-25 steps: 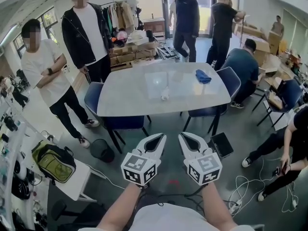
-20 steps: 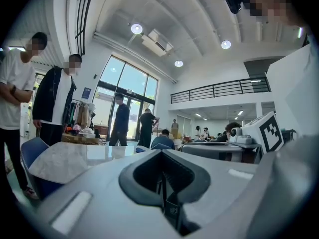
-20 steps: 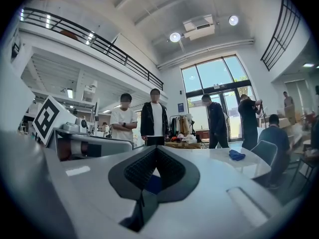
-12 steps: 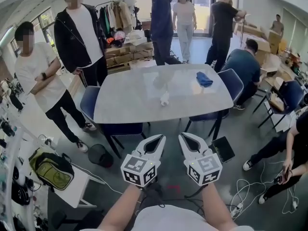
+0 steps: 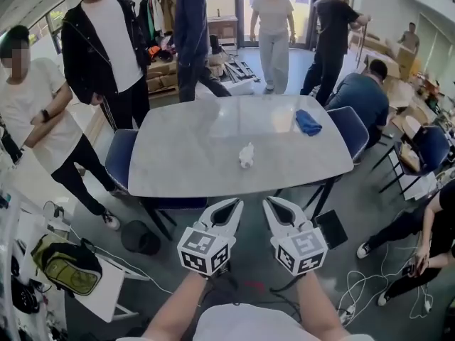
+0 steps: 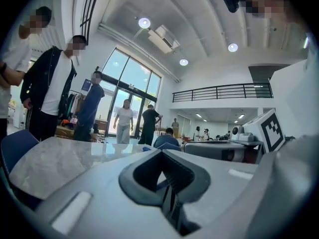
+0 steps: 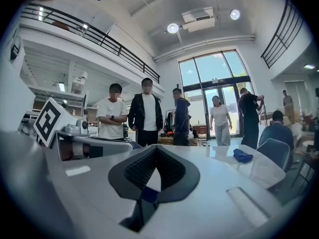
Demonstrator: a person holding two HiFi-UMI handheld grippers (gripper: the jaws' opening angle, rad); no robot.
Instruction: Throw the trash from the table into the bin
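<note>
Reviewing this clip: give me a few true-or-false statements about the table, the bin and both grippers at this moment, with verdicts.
1. A crumpled white paper lies on the table. True.
2. The left gripper holds the paper. False: its jaws are together on nothing, short of the table.
3. A blue cloth lies on the table's far right part. True.
4. The bin stands on the table. False: it is on the floor, near the table's left corner.
5. The right gripper is wide open. False: jaws together, empty.

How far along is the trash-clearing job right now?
Nothing looks done: the crumpled white paper lies on the table. Nothing is in hand: left gripper and right gripper are shut, empty, short of the table. Remaining: grasp the paper, drop it in the black bin.
</note>
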